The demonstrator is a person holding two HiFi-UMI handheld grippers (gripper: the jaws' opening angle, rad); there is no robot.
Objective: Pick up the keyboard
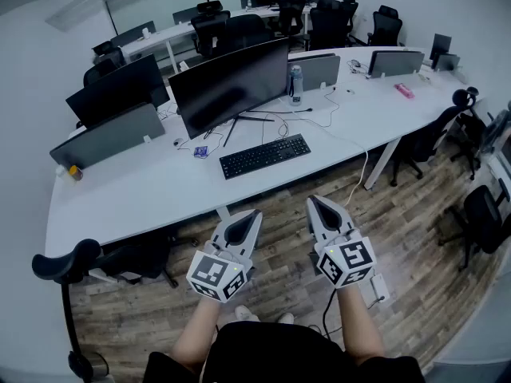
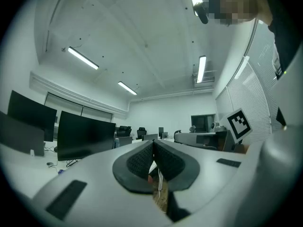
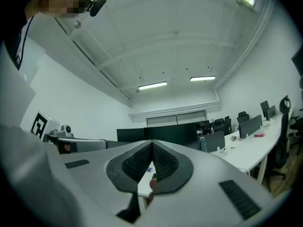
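Keyboard [image 1: 264, 155] untouched; reach not yet made

Found keyboard lying flat on the white desk [image 1: 144, 202], just on the near side of the large monitor [image 1: 231, 86], with a water bottle [image 1: 296, 84] farther back by its right end. Noted left gripper [image 1: 253, 215] and right gripper [image 1: 314, 204] side by side over the wooden floor, short of the desk's near edge and well apart from the keyboard. Confirmed in both gripper views jaws pressed together, pad against pad, with nothing gripped. Recorded both as held level and pointing toward the desk. Judged the step in hand to be the reach, not yet made. Judged the next move to call for parting the jaws, carrying the grippers far over the desk edge, and closing on the keyboard's ends or near edge. Flagged loose cables [image 1: 335, 122] right of the keyboard as a possible snag on lifting.
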